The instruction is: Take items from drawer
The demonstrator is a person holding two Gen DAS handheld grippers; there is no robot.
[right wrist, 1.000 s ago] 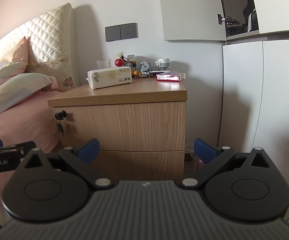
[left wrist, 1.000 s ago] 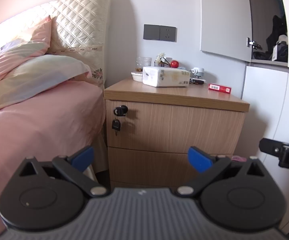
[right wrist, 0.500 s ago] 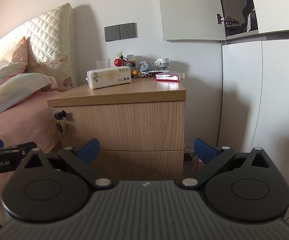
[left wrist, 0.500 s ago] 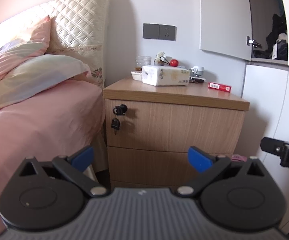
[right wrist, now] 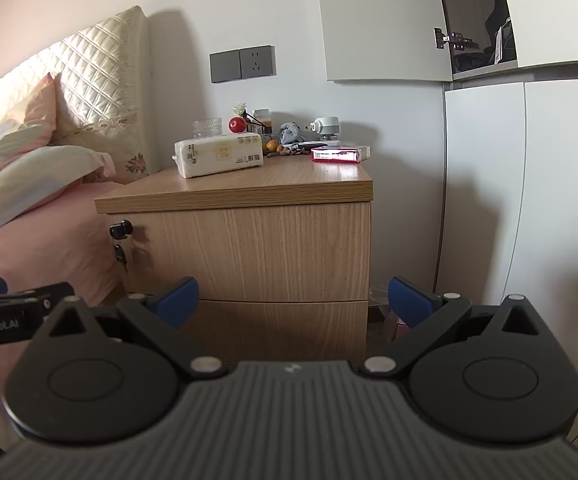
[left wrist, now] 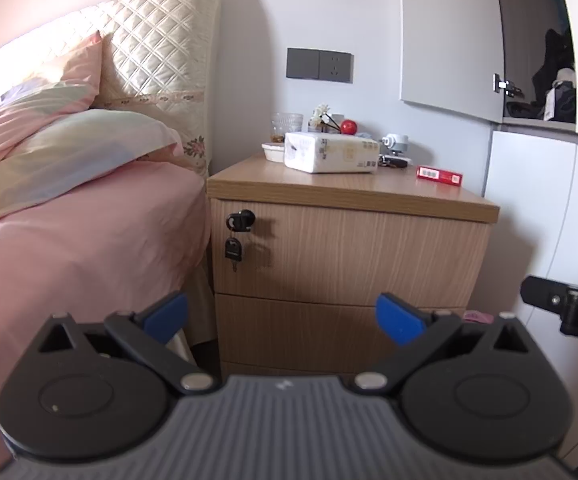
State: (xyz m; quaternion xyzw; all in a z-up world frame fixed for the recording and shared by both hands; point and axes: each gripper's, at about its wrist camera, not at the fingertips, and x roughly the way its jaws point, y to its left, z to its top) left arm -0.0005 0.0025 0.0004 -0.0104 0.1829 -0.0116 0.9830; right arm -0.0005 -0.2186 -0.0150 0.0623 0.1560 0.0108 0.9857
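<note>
Nightstand [left wrist: 349, 256], beside bed — upper drawer [right wrist: 249, 252] shut, key [left wrist: 234, 249] hanging in lock. Left gripper [left wrist: 281, 318], right gripper [right wrist: 293, 298]: fingers spread wide, empty, well short. Advice: no handle visible — hook drawer's lower edge, pull straight.

Wooden nightstand [left wrist: 349, 196] bears tissue pack [left wrist: 331, 153], red box [left wrist: 439, 176], perhaps keys.

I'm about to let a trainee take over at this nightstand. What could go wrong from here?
1. The top drawer has a key in its lock and no visible handle; if locked, pulling will fail.
2. A second key dangles below and could snag the open left gripper.
3. A hard pull might shake the tissue pack and red box on top.
</note>
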